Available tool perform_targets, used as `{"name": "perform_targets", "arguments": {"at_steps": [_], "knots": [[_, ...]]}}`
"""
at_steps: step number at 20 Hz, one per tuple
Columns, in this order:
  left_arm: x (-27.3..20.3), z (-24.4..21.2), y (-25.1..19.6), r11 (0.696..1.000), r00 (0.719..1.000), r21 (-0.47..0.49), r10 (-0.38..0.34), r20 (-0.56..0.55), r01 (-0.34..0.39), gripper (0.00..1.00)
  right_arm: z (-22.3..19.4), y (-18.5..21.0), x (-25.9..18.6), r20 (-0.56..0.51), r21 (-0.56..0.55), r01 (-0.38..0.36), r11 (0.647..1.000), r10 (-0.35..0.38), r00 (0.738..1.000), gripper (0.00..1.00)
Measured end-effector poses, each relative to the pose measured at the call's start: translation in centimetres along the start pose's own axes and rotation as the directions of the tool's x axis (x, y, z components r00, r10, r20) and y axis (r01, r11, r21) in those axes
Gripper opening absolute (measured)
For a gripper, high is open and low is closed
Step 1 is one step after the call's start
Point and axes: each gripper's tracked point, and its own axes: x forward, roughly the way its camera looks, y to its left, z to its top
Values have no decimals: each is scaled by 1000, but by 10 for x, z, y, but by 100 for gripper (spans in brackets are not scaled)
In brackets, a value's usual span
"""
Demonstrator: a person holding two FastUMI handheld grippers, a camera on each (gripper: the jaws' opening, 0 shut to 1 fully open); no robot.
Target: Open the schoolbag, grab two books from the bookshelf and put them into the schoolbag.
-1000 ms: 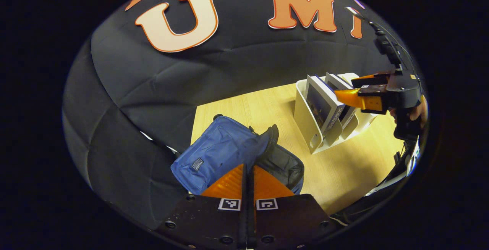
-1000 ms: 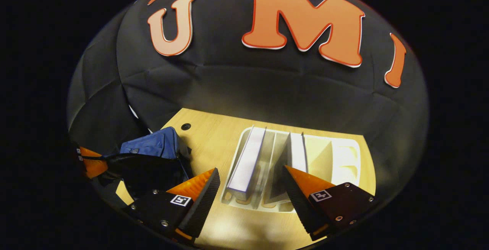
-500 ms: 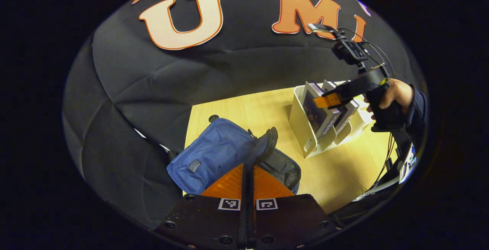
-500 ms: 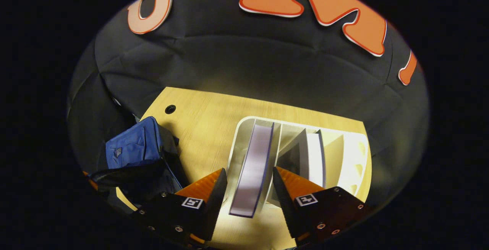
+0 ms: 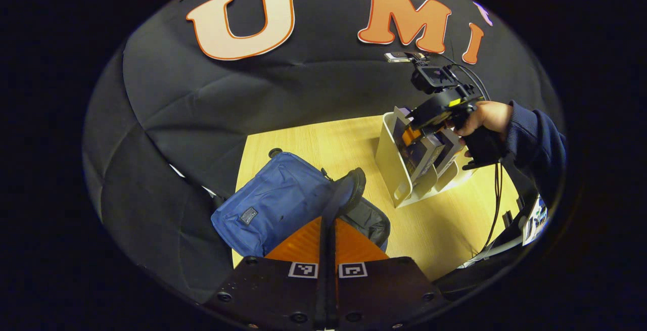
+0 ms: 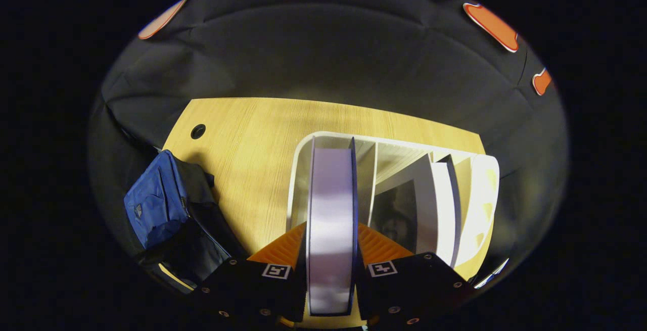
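White bookshelf (image 6: pixel 303 169) holds two books (image 6: pixel 331 220), one pinched by right gripper (image 6: pixel 331 250)

Matt blue cloth schoolbag (image 5: pixel 275 202), smooth white plastic bookshelf (image 6: pixel 477 204), pale wood-grain table (image 6: pixel 252 134)

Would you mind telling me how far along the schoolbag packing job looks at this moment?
Done: the schoolbag looks open, the left hand-held gripper shut on its flap. In hand: the right hand-held gripper has closed on the first book, which stands in the bookshelf. Left: lifting it into the bag, then fetching the second book from its slot.
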Motion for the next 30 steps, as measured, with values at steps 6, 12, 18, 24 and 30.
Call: {"name": "perform_targets", "arguments": {"at_steps": [6,12,18,24,30], "knots": [[6,0,0,1000,1000,-4,-13,-6,13,1,-5,-6,-15,-29,3,-46,999,47,999,39],[9,-4,-2,1000,1000,-11,-28,-13,28,1,-6,-22,-49,-17,42,-112,993,112,994,38],[10,-7,-3,999,999,-27,-39,-15,39,1,-1,-31,-114,67,59,-233,971,229,971,38],[9,-5,-2,999,999,-29,-32,-15,32,1,-13,-23,-182,161,118,-410,904,390,907,37],[10,-5,-2,999,999,-17,-34,-24,33,1,-37,-8,-204,202,182,-529,829,495,845,36]]}}
